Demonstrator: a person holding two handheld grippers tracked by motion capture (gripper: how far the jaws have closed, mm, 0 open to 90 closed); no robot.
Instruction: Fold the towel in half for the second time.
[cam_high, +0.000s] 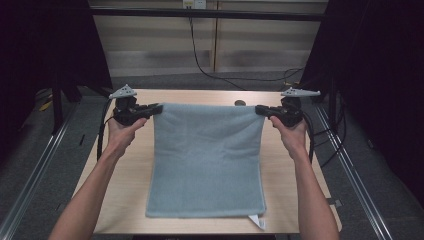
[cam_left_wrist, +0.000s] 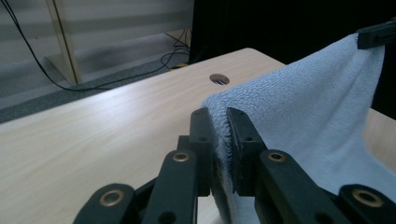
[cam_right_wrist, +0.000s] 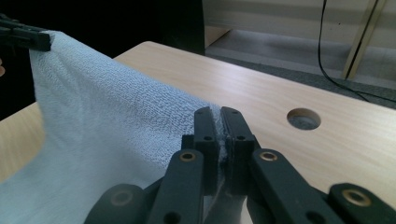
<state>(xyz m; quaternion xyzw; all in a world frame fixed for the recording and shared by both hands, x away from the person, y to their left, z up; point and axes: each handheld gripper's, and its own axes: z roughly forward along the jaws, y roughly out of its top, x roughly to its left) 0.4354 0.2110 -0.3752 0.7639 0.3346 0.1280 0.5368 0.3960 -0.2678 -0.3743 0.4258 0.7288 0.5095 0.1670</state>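
Note:
A light blue towel (cam_high: 207, 160) lies spread on the wooden table (cam_high: 115, 200), its far edge lifted and stretched between the two grippers. My left gripper (cam_high: 156, 108) is shut on the towel's far left corner (cam_left_wrist: 218, 126), its jaws pinching the cloth. My right gripper (cam_high: 261, 109) is shut on the far right corner (cam_right_wrist: 219, 126). In the left gripper view the towel (cam_left_wrist: 317, 107) rises to the other gripper (cam_left_wrist: 376, 36) at the upper right. In the right gripper view the towel (cam_right_wrist: 102, 126) runs up to the other gripper (cam_right_wrist: 25, 37) at the upper left. A white label (cam_high: 257, 220) sticks out at the near right corner.
A round cable hole (cam_high: 240, 103) sits in the table near its far edge, also seen as a hole (cam_right_wrist: 303, 118) right of my right jaws. Black cables (cam_high: 200, 65) trail over the floor beyond. Metal rails (cam_high: 350, 170) flank the table. Dark curtains stand on both sides.

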